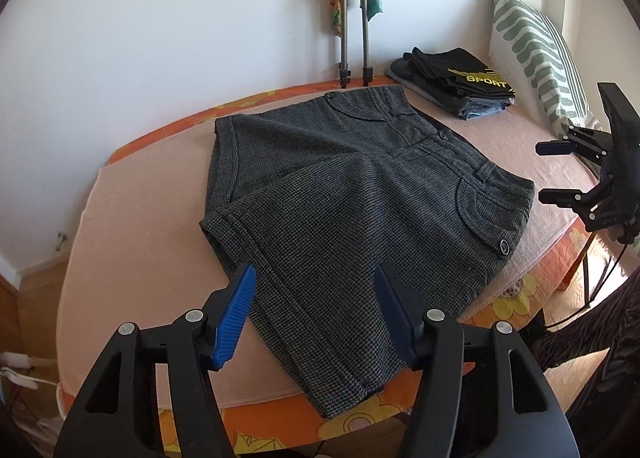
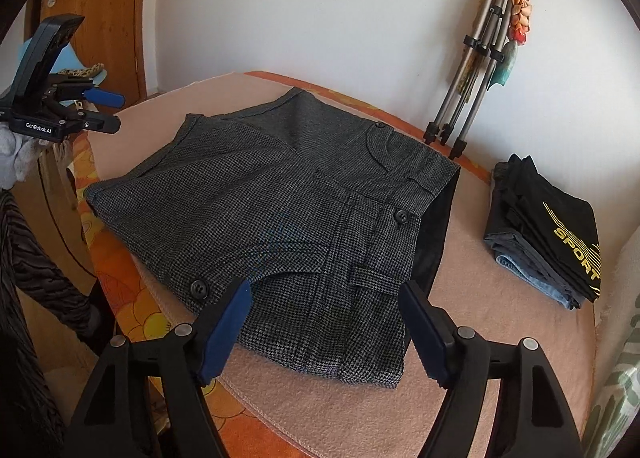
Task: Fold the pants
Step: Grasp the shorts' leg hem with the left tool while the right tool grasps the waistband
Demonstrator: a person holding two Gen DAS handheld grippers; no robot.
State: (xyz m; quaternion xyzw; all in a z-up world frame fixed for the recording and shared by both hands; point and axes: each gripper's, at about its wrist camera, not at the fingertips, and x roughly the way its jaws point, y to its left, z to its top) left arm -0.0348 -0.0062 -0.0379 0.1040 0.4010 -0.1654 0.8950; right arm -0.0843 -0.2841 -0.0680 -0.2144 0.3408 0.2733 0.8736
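Note:
Dark grey houndstooth short pants (image 1: 352, 218) lie spread flat on a pink blanket (image 1: 140, 238), legs toward the left gripper, waistband toward the right one; they also show in the right wrist view (image 2: 280, 218). My left gripper (image 1: 314, 278) is open and empty, held above the near leg hem. My right gripper (image 2: 326, 294) is open and empty, held above the waistband corner. Each gripper shows in the other's view: the right gripper (image 1: 560, 174) off the bed's right edge, the left gripper (image 2: 108, 110) off the left edge.
A stack of folded clothes (image 1: 460, 82) with a black "SPORT" shirt on top (image 2: 560, 234) lies on the blanket's far side. A striped pillow (image 1: 532, 46) leans there. A folded tripod (image 2: 472, 70) stands against the white wall. A wooden door (image 2: 100, 18) is at left.

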